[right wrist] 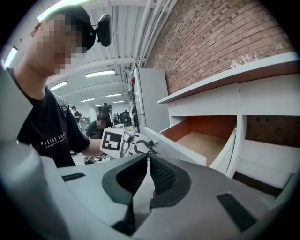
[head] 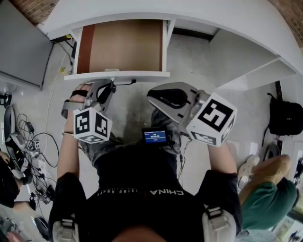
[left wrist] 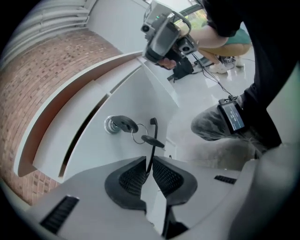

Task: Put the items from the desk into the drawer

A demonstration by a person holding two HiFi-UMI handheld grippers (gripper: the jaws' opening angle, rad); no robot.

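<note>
One open drawer; two keys on one ring; left gripper pinched on one thin black strip; right gripper closed, empty.

Head view steeply down; all views share drawer.

1. Small lit screen unit: strapped on a dark trouser leg; taken as the reference point.
2. Tangle of cables: on the pale floor, far left of the screen unit.
3. Grey panel: up and left of it.
4. Brick wall: beyond the panel.
5. Black backpack: far right.
6. Person in a green top: lower right, white shoes beside.
</note>
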